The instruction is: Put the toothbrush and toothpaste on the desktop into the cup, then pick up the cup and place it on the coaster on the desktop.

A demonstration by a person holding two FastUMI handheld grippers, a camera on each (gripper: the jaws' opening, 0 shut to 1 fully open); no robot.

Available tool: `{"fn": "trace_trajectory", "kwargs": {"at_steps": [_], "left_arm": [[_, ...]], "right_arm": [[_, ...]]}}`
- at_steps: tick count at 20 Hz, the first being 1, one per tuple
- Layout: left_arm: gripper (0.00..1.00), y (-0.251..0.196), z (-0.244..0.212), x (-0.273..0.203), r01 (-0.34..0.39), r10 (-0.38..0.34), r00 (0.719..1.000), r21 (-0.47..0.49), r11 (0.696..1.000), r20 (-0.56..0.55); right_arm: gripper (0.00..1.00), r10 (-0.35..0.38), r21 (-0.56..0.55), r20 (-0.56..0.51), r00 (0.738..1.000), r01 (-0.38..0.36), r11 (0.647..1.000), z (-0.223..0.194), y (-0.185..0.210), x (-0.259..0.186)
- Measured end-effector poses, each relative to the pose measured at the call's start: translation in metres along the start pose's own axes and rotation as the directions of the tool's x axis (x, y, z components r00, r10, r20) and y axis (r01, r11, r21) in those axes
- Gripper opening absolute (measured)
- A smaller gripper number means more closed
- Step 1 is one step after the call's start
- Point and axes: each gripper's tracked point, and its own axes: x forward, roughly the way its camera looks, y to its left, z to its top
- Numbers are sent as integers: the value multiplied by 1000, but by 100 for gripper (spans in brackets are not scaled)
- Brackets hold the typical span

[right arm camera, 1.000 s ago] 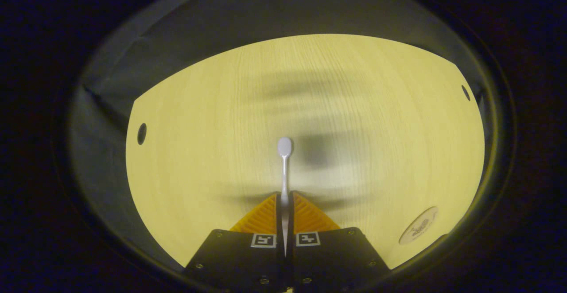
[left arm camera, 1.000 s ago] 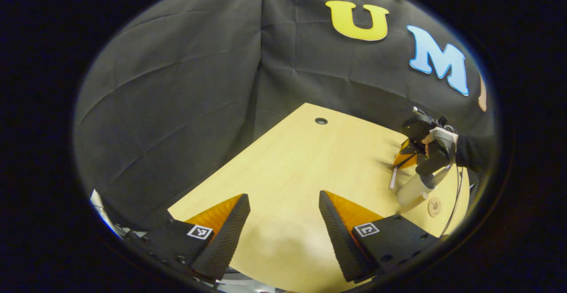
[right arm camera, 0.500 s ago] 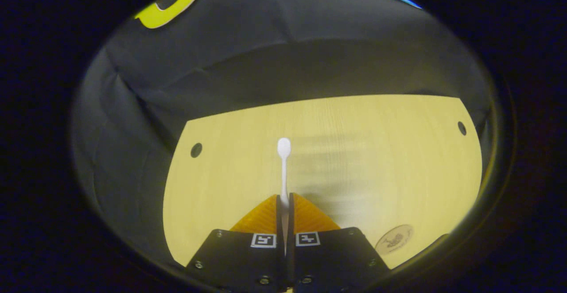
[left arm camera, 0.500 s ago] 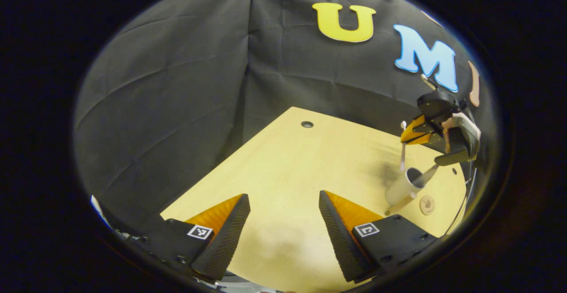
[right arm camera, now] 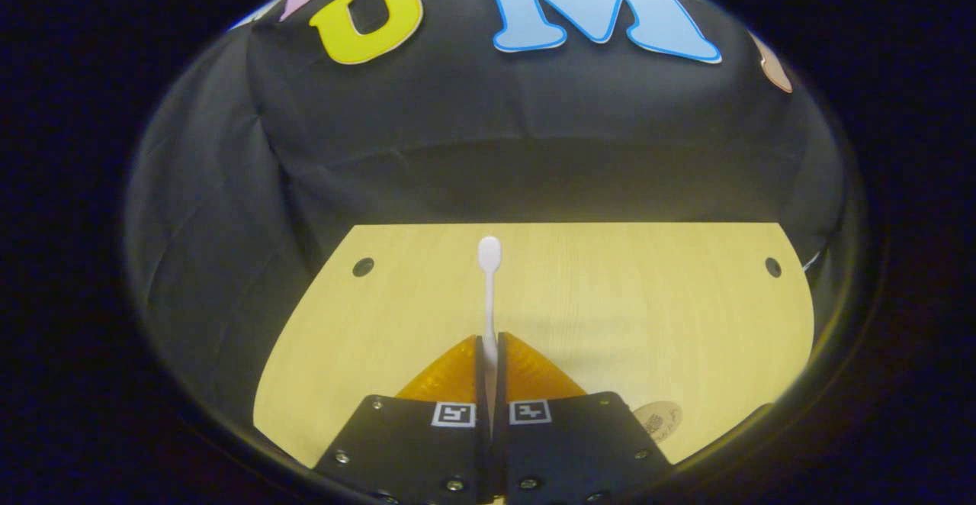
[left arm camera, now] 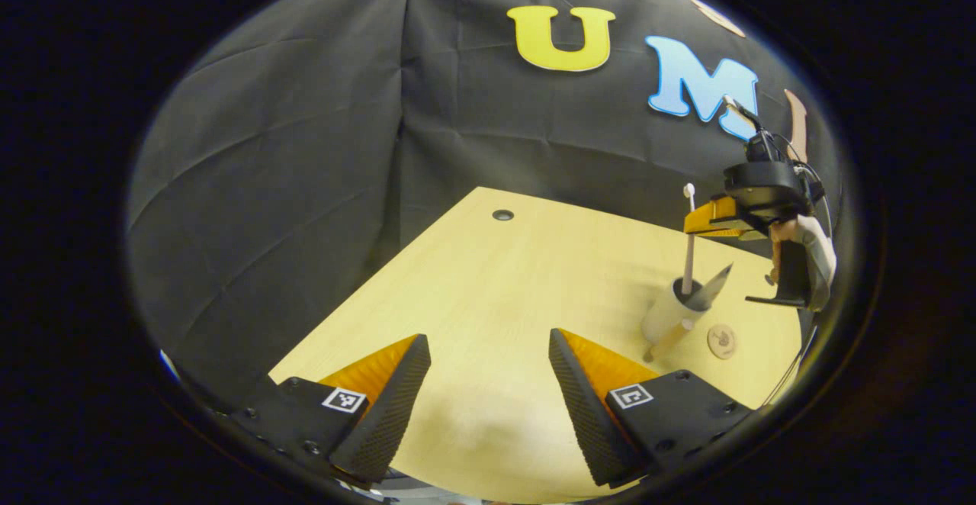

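Observation:
A white toothbrush [right arm camera: 488, 291] stands upright with my right gripper [right arm camera: 488, 343] shut on its handle. In the left gripper view the same toothbrush [left arm camera: 688, 242] has its lower end inside a pale cup [left arm camera: 665, 314] at the table's right side, and the right gripper [left arm camera: 705, 220] holds it from above. A toothpaste tube [left arm camera: 711, 287] leans out of the cup. The round wooden coaster [left arm camera: 721, 340] lies just right of the cup; the coaster [right arm camera: 657, 418] also sits at the lower right of the right gripper view. My left gripper [left arm camera: 488, 371] hovers open over the near table, holding nothing.
The light wooden table [left arm camera: 526, 284] has a cable hole [left arm camera: 502, 215] at its far corner, and two holes [right arm camera: 363, 267] [right arm camera: 772, 267] near the back edge. Black cloth walls close behind. A hand [left arm camera: 801, 253] holds the right gripper.
The right gripper has risen and tilted level, turning the toothbrush upright and lowering its end into the cup. The left gripper has stayed open in place.

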Motion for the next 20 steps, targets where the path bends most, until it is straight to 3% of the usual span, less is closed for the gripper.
{"fn": "trace_trajectory", "kwargs": {"at_steps": [3, 9, 12, 15, 20], "left_arm": [[99, 7, -8, -10, -13, 13, 1000, 22, 1000, -3], [99, 16, -18, -24, -18, 18, 1000, 32, 999, -9], [100, 10, -20, -26, 1, -1, 1000, 49, 999, -10], [99, -2, -20, -25, 31, -31, 1000, 63, 998, -7], [100, -29, -13, -26, 92, -92, 996, 91, 992, 2]], "right_arm": [[2, -9, -59, 67, 998, 13, 998, -10, 8, -8], [5, -25, -70, 95, 995, 31, 997, -26, 7, -12], [7, -8, -59, 82, 997, 12, 998, -39, 7, -24], [17, 13, -66, 91, 996, -7, 998, -42, 10, -37], [18, 0, -44, 121, 993, 5, 999, -42, 2, -61]]}}
